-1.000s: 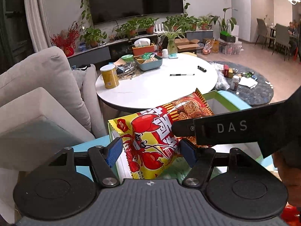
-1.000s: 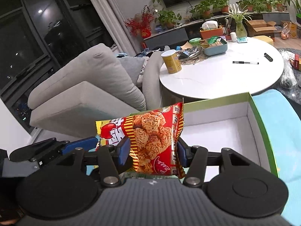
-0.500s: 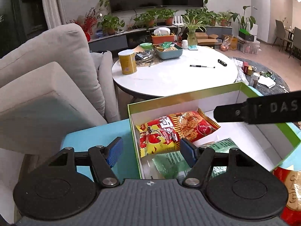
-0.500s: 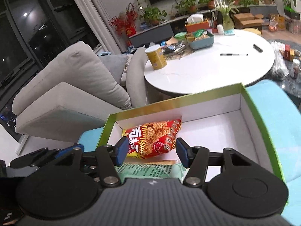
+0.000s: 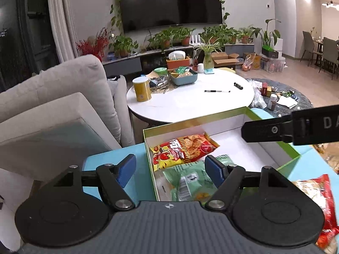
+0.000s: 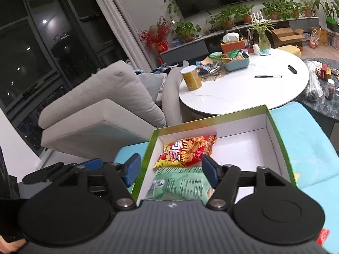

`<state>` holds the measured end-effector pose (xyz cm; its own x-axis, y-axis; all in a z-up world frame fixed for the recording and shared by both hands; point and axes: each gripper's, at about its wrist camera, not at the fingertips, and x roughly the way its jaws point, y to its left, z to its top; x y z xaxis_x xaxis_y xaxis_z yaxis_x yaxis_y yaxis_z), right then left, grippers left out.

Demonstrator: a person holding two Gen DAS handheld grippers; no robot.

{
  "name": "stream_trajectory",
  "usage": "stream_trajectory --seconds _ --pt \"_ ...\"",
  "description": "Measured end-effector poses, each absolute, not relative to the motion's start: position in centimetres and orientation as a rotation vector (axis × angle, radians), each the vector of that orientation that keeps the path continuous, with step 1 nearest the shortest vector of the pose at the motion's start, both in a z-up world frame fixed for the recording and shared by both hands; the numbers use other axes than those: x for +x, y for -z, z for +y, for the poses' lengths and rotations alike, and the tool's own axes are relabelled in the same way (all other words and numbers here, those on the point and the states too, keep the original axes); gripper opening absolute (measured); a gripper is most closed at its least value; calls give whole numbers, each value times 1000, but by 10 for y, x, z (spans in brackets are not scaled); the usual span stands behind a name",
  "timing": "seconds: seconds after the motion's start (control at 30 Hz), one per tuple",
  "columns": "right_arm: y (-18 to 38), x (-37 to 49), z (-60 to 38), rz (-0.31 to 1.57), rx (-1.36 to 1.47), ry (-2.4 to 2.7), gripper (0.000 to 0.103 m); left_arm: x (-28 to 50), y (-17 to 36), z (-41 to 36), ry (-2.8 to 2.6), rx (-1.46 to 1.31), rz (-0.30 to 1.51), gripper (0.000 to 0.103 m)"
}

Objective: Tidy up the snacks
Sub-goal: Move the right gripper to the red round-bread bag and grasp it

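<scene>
Two snack packets already lie inside the green-rimmed box (image 5: 273,146), which serves as the reference for everything else. A red-and-yellow packet (image 5: 183,149) rests flat on the box floor near its far left corner, and a pale green packet (image 5: 186,180) lies just on the near side of it, the two edges touching or slightly overlapping. Most of the box floor to the right of them is bare white.

Above the box's near left corner, the left gripper (image 5: 169,169) has its blue pads spread and still widening, with nothing pinched between them; the packets merely show through the gap below. The right gripper (image 6: 169,169) hovers over the same corner with its jaws also spread and empty.

Outside the box, off its near right corner, another red packet (image 5: 320,203) lies on the turquoise surface (image 6: 313,139), blurred at the picture's edge. Judging from this, the sorting looks partly done: two packets placed, at least one waiting, and plenty of room left in the box.
</scene>
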<state>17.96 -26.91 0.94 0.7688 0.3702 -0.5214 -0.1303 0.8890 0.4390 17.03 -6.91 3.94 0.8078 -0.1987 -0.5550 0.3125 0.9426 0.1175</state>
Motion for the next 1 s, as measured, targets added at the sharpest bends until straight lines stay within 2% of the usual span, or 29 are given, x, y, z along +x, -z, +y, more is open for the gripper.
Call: stream_trajectory --seconds 0.3,0.6,1.0 --pt "-13 127 -287 637 384 -303 81 118 -31 -74 310 189 569 74" --pt "24 86 -319 693 402 -240 81 84 -4 -92 364 174 624 75" --pt "54 86 -351 734 423 -99 81 77 21 -100 359 148 685 75"
